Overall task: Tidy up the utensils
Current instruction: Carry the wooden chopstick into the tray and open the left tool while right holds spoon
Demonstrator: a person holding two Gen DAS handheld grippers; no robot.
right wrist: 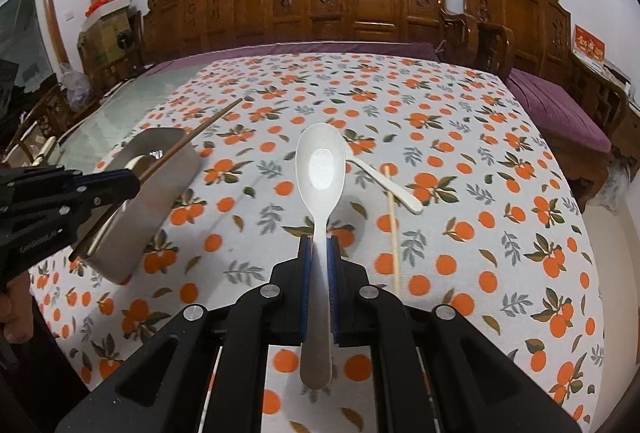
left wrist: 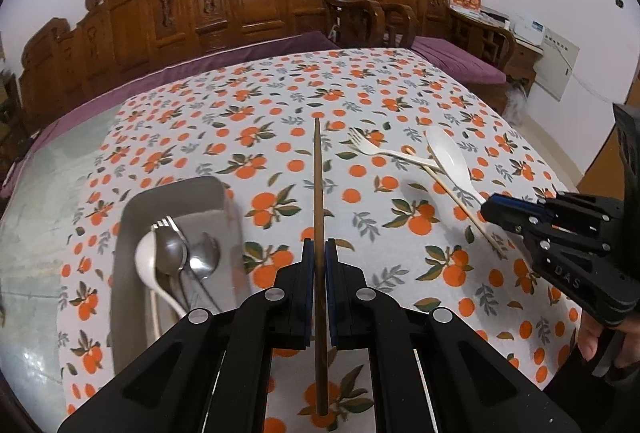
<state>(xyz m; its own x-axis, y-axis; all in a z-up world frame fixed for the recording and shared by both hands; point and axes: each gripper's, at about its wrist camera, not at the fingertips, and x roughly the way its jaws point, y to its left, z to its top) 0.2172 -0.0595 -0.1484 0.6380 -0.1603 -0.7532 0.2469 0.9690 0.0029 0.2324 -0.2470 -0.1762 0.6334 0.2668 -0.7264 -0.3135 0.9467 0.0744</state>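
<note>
My left gripper [left wrist: 319,253] is shut on a dark brown chopstick [left wrist: 318,185] that points straight ahead above the cloth. It also shows in the right wrist view [right wrist: 134,179], beside the metal tray [right wrist: 160,201]. The metal tray [left wrist: 132,217] holds a fork, two metal spoons [left wrist: 172,253] and a white spoon. My right gripper [right wrist: 319,249] is shut on the handle of a white spoon [right wrist: 320,161], held above the table; it also shows in the left wrist view [left wrist: 490,209]. A white fork [left wrist: 374,149] and a pale chopstick [left wrist: 460,203] lie on the cloth.
The table carries an orange-print cloth [left wrist: 280,105], with bare glass [left wrist: 44,201] at its left. Carved wooden benches [left wrist: 240,1] with purple cushions stand behind the table. The white fork's handle [right wrist: 396,191] and the pale chopstick [right wrist: 394,229] lie right of my right gripper.
</note>
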